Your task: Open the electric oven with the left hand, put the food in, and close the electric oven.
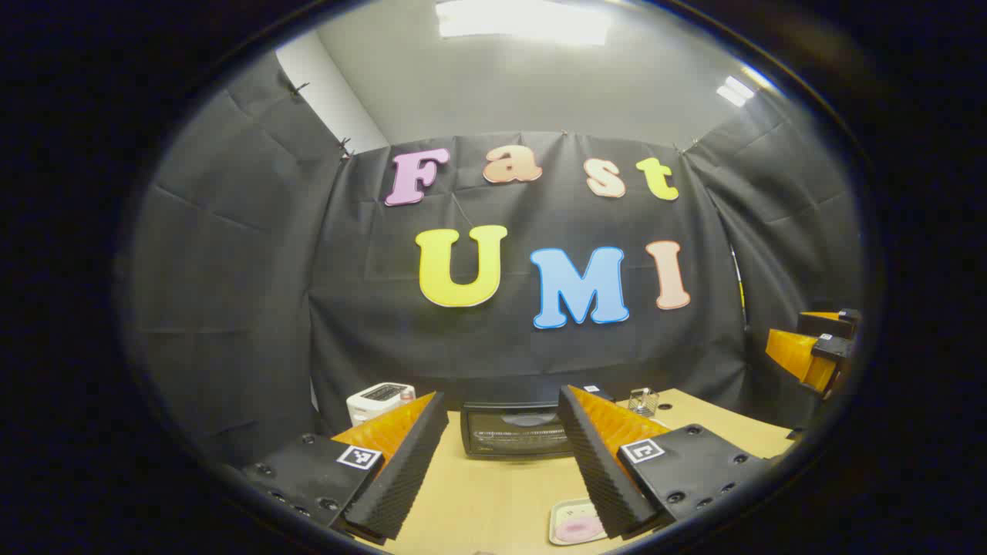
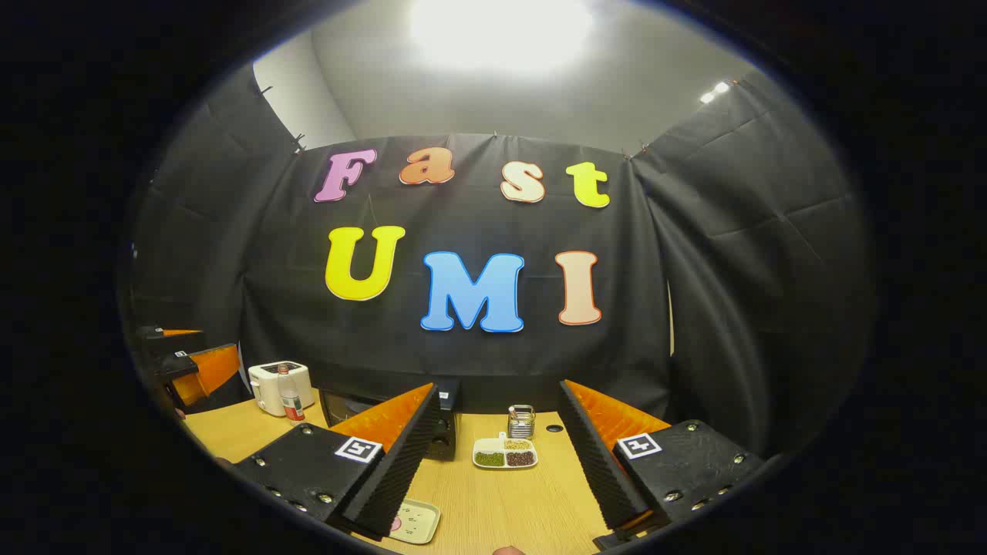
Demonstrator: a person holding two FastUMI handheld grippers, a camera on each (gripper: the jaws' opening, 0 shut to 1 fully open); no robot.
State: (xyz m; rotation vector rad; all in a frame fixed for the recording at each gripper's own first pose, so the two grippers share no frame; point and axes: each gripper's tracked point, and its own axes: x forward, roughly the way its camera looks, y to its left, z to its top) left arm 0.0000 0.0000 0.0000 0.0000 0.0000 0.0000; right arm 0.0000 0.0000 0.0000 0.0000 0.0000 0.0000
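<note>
Wooden table (image 1: 493, 493) holds closed electric oven (image 1: 515, 432) beyond open left hand-held gripper (image 1: 501, 462).

The left gripper (image 1: 501, 455) hangs above the counter (image 1: 493, 493) with its fingers (image 1: 401, 462) spread wide, framing the closed electric oven (image 1: 515, 430). A white toaster (image 1: 378, 401) stands left of the oven; a small plate (image 1: 572, 522) with pink food lies nearer than the oven.
</note>
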